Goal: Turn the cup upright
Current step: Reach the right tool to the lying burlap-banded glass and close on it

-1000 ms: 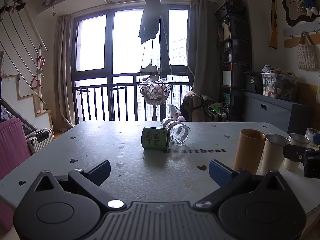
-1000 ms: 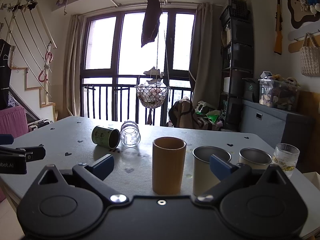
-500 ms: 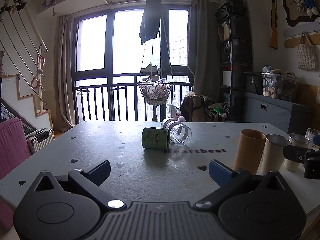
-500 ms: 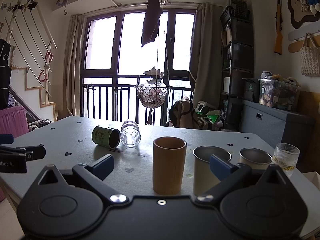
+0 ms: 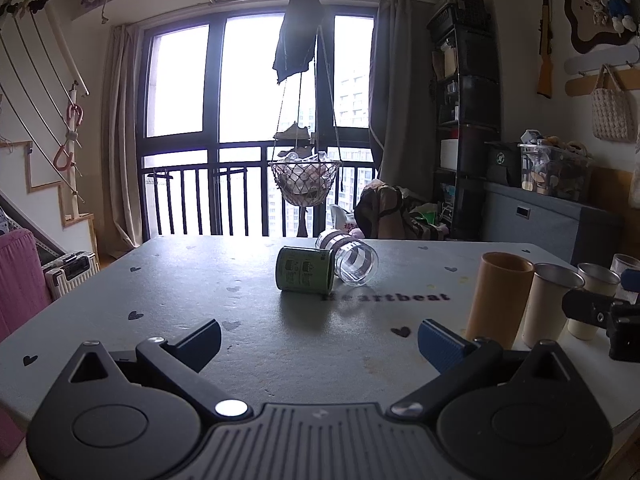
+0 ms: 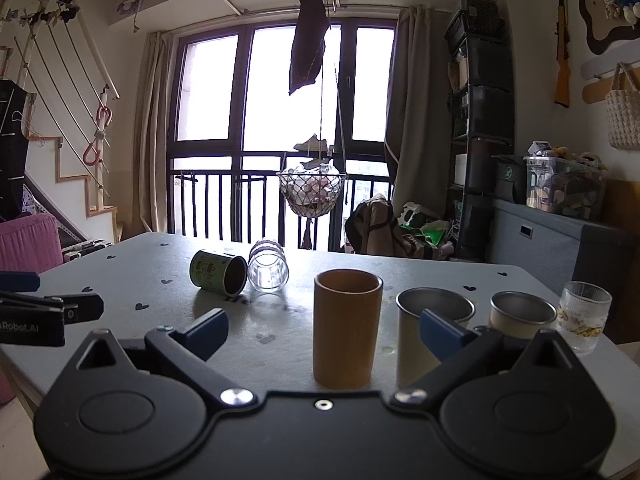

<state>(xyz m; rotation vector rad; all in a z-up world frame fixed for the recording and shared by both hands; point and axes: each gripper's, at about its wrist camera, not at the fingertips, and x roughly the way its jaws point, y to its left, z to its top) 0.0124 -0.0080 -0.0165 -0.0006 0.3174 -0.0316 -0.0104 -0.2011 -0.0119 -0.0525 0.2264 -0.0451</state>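
Left wrist view: the left hand-held gripper (image 5: 319, 339) hovers low over the grey heart-printed table (image 5: 168, 292), jaws spread wide, nothing between them.
Green cup: a green printed tin cup (image 5: 304, 275) lies on its side mid-table, its mouth toward the right.
Clear glass: a ribbed clear glass tumbler (image 5: 352, 260) lies on its side too, just beside the green cup, seemingly touching it.
Upright row: a tan cylindrical wooden cup (image 6: 346, 334) stands at the right, then a tall cream metal cup (image 6: 424, 336), a shorter cream metal cup (image 6: 522, 318) and a small ribbed drinking glass (image 6: 585, 318).
Right wrist view: the right hand-held gripper (image 6: 325, 330) hovers before the tan cup, jaws wide apart, empty.
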